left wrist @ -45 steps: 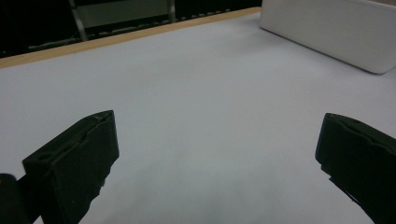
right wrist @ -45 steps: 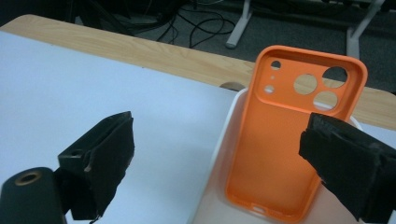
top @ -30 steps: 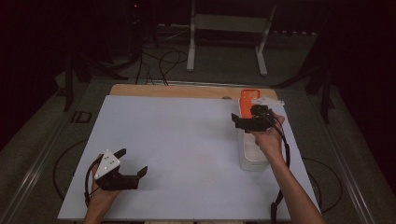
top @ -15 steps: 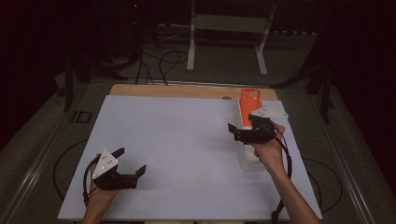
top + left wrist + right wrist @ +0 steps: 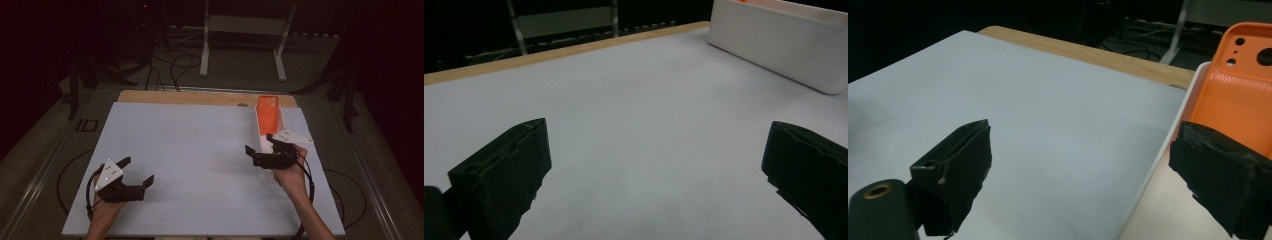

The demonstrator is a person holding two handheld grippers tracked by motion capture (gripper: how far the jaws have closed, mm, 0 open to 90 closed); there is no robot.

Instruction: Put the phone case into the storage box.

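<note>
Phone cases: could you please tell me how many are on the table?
1: an orange case lies in the far end of the white tray at the table's right side, ahead of the right tongs. Others could be hidden beneath them.

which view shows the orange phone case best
The right gripper view: the orange phone case is close, with its camera cutouts and textured band clear. The high view shows it small, leaning in the far end of the white tray. The left gripper view catches just an orange sliver above the tray wall.
</note>
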